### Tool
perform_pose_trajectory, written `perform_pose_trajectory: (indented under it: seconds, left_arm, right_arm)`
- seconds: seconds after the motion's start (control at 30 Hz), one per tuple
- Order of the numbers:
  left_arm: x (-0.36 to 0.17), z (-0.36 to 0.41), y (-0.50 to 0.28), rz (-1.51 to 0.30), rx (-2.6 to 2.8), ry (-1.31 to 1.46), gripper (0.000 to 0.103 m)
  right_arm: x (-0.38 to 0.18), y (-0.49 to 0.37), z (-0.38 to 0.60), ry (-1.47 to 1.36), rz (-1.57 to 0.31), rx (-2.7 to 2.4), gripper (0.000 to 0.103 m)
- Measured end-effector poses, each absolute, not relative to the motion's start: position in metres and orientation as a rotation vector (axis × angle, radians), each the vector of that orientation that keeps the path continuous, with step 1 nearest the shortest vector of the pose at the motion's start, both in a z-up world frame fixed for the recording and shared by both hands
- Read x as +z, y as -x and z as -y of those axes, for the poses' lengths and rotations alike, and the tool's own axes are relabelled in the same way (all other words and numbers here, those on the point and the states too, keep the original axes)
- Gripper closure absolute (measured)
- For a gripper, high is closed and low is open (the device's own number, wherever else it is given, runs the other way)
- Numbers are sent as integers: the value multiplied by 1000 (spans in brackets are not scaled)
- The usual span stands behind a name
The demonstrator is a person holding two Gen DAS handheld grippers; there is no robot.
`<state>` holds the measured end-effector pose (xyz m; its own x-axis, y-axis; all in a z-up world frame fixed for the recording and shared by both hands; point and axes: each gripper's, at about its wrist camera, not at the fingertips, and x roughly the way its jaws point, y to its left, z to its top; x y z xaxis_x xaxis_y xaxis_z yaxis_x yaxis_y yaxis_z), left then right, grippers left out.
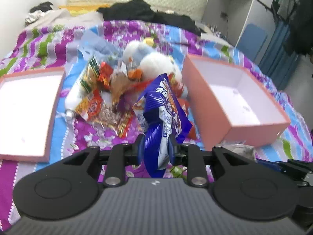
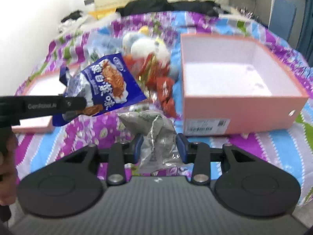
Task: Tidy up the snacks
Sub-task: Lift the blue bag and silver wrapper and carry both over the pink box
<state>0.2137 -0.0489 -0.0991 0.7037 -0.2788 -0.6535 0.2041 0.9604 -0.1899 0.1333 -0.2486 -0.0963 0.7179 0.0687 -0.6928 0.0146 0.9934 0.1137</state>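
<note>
My left gripper [image 1: 156, 145] is shut on a blue snack packet [image 1: 164, 107], which hangs lifted above the bed. The right wrist view shows the same blue packet [image 2: 109, 82] with a black left finger [image 2: 58, 103] clamped across it. My right gripper [image 2: 159, 145] is shut on a crinkled silver-grey packet [image 2: 154, 133], also raised off the cover. A pile of loose snacks [image 1: 101, 98] lies between a shallow pink box [image 1: 52, 107] on the left and a deep pink box [image 2: 244, 107] on the right; neither box has anything in it.
A white and blue plush toy [image 1: 148, 58] sits behind the snack pile on the purple flowered bedcover [image 1: 88, 135]. Black clothes [image 1: 137, 9] lie at the head of the bed. A white cabinet [image 1: 244, 9] and a hanging clothes rack stand to the right.
</note>
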Motion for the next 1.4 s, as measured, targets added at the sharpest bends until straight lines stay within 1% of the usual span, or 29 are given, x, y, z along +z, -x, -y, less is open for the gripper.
perform_pose_trajectory:
  seconds: [0.23,0.47,0.7,0.87,1.03,1.2,1.4]
  left_arm:
    - [-43,68,-214,-648,-300,131,75]
    - [8,114,-236,-564,-368,110,75]
    - [32,175,-278,-557,-432,74,74]
    - [29,223,-314,-599,-464,32,74]
    - [9,269,-353,-711,-495,-28,74]
    - [-24,286,-387,-822,-489,-41,74]
    - [-61,293,-409,-928,-472,-66,74]
  right_arm:
    - [-47,-130,272,-127,-636,-9,62]
    - [-5,-144,314,-116,-499,-98,62]
    - [5,-181,372,-139,-471,-184,62]
    - [-7,-218,412,-146,-538,-228,62]
    - [-28,-251,441,-183,-618,-243,61]
    - [-60,-278,460,-202,-720,-247,61]
    - [-104,-296,464,-206,-835,-226,61]
